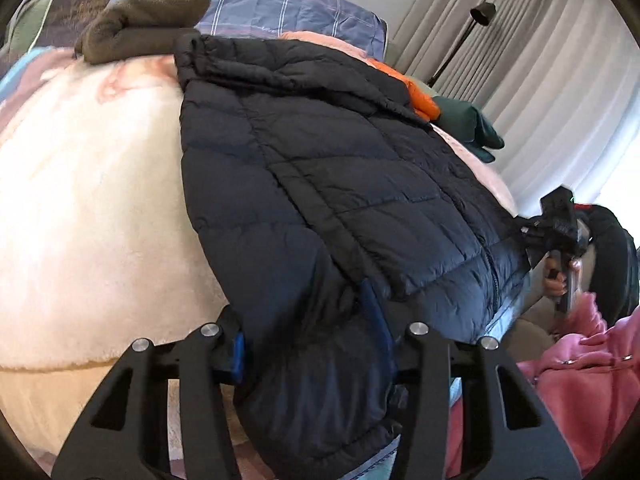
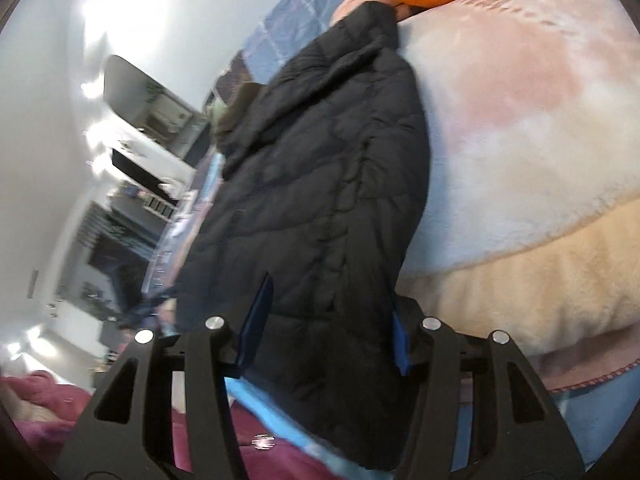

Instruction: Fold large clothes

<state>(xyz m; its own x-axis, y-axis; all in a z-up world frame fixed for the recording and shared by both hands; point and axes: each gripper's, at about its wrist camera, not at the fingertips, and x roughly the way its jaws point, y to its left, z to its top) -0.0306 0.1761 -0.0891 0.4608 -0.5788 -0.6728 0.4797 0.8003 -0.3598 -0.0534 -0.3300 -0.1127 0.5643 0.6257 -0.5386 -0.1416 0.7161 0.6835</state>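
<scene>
Clearly, with each hand-held gripper, left [image 1: 308,344] and right [image 2: 326,336], clamping an end of the navy puffer jacket [image 1: 340,184] draped over the bed's fleece blanket [image 1: 88,200], the slick padded shell (bulky between the jaws) could slip free mid-fold.

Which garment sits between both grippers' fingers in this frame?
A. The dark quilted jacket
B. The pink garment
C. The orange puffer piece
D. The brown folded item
A: the dark quilted jacket fills the gap of the left gripper and of the right gripper, while the orange piece and brown item lie far up the bed.
</scene>
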